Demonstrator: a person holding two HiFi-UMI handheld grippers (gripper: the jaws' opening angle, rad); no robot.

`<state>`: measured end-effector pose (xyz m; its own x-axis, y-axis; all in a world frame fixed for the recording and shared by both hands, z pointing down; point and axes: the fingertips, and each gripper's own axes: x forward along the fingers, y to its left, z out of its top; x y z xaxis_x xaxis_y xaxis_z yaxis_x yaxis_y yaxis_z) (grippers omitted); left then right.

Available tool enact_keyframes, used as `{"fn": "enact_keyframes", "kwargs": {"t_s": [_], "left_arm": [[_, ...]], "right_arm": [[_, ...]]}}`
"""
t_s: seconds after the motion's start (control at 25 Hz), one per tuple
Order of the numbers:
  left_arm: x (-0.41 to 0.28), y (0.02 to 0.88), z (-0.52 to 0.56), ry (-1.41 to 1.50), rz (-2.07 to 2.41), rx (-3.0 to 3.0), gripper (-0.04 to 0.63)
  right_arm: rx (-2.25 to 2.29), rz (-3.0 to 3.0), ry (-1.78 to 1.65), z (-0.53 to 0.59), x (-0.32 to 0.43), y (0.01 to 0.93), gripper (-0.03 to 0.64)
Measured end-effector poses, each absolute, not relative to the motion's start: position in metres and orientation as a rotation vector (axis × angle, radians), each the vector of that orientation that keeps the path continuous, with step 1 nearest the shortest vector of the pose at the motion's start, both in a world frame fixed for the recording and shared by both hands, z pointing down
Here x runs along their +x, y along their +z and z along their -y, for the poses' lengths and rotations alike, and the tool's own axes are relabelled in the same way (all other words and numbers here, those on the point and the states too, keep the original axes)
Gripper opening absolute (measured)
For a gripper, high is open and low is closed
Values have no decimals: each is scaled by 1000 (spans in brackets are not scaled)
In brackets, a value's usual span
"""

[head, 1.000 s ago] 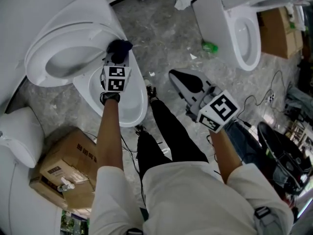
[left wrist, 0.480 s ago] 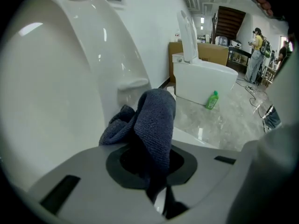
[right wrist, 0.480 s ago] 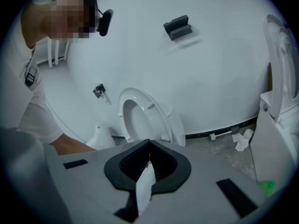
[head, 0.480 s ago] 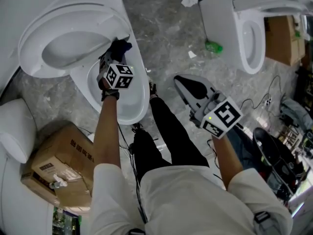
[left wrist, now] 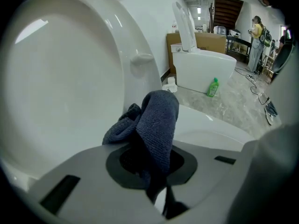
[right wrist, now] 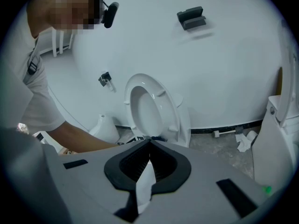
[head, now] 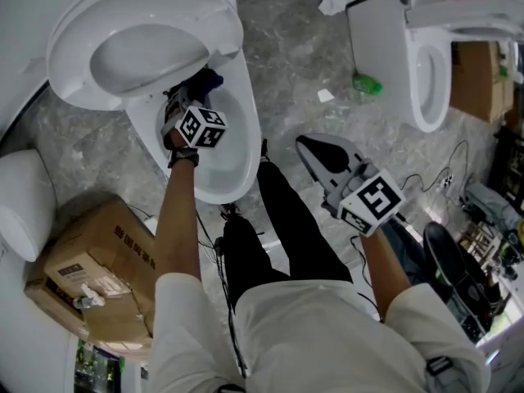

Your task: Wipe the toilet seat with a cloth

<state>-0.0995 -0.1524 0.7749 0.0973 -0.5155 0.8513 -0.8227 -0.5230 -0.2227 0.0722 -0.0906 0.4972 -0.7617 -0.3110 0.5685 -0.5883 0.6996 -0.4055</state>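
Observation:
A white toilet stands at the upper left with its seat (head: 139, 43) raised over the bowl (head: 225, 150). My left gripper (head: 187, 98) is shut on a dark blue cloth (head: 199, 83), held over the back of the bowl just under the raised seat. In the left gripper view the cloth (left wrist: 156, 120) bunches up out of the jaws, close to the seat's underside (left wrist: 65, 78). My right gripper (head: 307, 143) hangs shut and empty over the floor to the right, apart from the toilet. The right gripper view looks across at the same toilet (right wrist: 154, 108).
A second toilet (head: 417, 56) stands at the upper right, with a green bottle (head: 366, 83) and crumpled tissue (head: 332, 0) on the floor by it. A cardboard box (head: 98, 260) and another white fixture (head: 24, 199) sit at the left. Cables and clutter (head: 483, 219) lie at the right.
My left gripper has sunk with the cloth and rolled, going from the bowl's right rim in under the raised seat. The right gripper drifted a little lower, still shut.

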Motion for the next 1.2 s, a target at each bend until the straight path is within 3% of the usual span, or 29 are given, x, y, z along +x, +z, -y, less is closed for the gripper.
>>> {"fn": "enact_keyframes", "kwargs": {"t_s": [1.2], "left_arm": [[-262, 723, 114, 1425, 1568, 1737, 44]], "right_arm": [[641, 2567, 810, 97, -15, 454, 27]]}}
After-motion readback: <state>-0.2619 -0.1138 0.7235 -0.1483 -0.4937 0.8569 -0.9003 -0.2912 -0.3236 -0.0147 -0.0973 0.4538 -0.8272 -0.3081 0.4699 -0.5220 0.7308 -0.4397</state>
